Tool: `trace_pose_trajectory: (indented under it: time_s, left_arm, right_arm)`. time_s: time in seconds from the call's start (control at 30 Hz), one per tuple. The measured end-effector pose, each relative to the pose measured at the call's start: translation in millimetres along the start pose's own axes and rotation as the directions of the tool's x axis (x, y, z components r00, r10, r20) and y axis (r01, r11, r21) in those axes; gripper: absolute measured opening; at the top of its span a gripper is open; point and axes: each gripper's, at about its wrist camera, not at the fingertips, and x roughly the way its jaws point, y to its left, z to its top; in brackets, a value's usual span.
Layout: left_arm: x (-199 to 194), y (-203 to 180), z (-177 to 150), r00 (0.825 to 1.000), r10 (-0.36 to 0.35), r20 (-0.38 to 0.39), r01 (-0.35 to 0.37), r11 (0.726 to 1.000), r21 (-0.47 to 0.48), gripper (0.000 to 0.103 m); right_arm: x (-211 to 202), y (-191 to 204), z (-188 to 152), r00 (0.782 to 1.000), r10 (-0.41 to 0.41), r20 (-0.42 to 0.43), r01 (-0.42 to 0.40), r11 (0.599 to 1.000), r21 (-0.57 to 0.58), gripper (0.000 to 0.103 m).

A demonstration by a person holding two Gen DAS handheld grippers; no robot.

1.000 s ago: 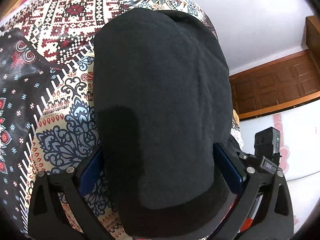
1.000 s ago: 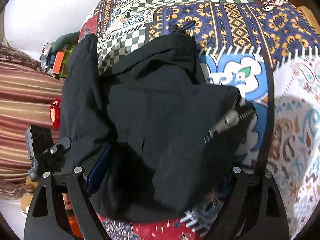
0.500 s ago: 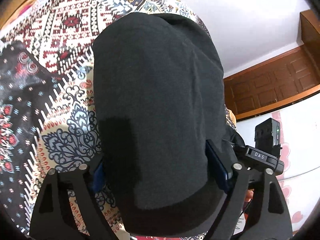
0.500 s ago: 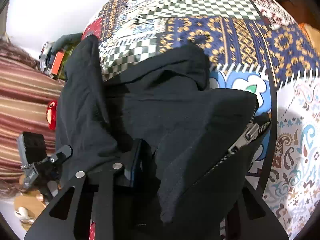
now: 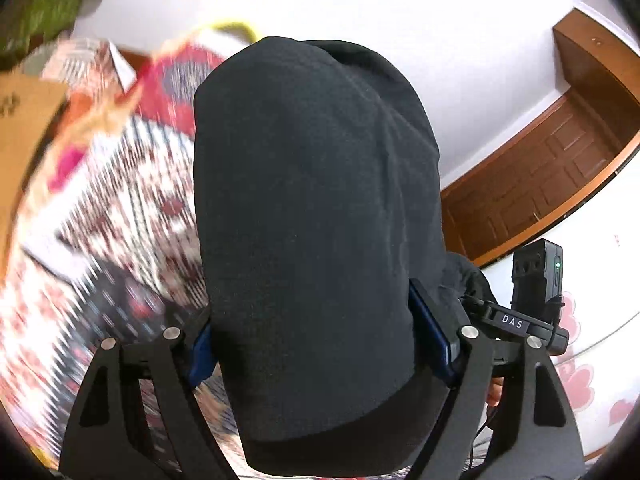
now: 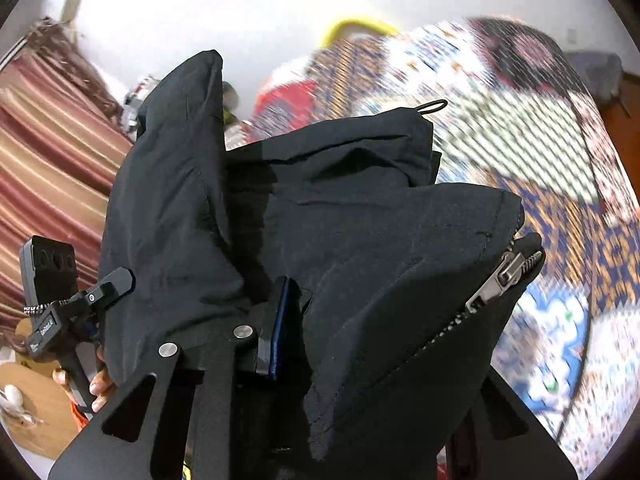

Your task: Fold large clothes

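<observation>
Left wrist view: left gripper [image 5: 320, 350] clamps matte black jacket [image 5: 312, 220]; right gripper [image 6: 320, 332], closing on it, alone shows its metal zipper [image 6: 502, 280]

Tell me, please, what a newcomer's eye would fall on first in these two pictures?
A bulky black jacket fills the middle of both views, bunched thick between the left gripper pads. In the right wrist view the right gripper's jaws are closing on its folds, a metal zipper gleaming at right, over a blurred patterned bedspread.
</observation>
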Motion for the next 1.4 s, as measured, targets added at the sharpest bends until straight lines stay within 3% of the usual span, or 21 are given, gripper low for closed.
trace_pose_trajectory:
  time_s: [0.23,0.43,0.7,0.8,0.87,0.93,1.0,1.2,1.4]
  left_arm:
    - [-33,36,59,0.997,0.023,0.071,-0.026,0.999,0.032,0.082]
    - [-11,91,99,0.996,0.060,0.070,-0.064,0.997,0.043,0.082]
    - [67,178,100,0.993,0.108,-0.041,-0.111,0.991,-0.077,0.081]
    - [90,207,89,0.986,0.140,-0.086,-0.149,0.982,-0.114,0.081]
    - [90,218,83,0.989,0.127,-0.082,-0.138,0.981,-0.138,0.081]
    - [84,219,78,0.990,0.126,-0.070,-0.136,0.978,-0.161,0.081]
    - [78,211,75,0.980,0.185,-0.067,-0.193,0.968,-0.159,0.082]
    - [58,163,64,0.915,0.400,-0.048,-0.399,0.916,0.028,0.081]
    - [2,91,42,0.911,0.410,0.047,-0.413,0.902,0.128,0.081]
  right_arm:
    - [38,37,40,0.997,0.051,0.056,-0.049,0.998,-0.037,0.024]
    - [110,38,63,0.999,0.042,0.007,-0.042,0.999,-0.013,0.024]
    - [218,-4,65,0.989,-0.009,-0.150,0.020,0.997,0.069,0.023]
    - [236,-11,56,0.987,-0.028,-0.161,0.039,0.997,0.065,0.023]
    - [235,-11,54,0.989,-0.023,-0.149,0.031,0.998,0.055,0.025]
    - [231,-9,53,0.988,-0.026,-0.152,0.034,0.998,0.050,0.029]
    - [225,-10,54,0.986,-0.041,-0.160,0.048,0.998,0.038,0.030]
    - [183,-12,34,0.984,-0.089,-0.158,0.095,0.995,0.032,0.031]
    - [113,-8,22,0.991,-0.113,-0.075,0.113,0.994,-0.007,0.031]
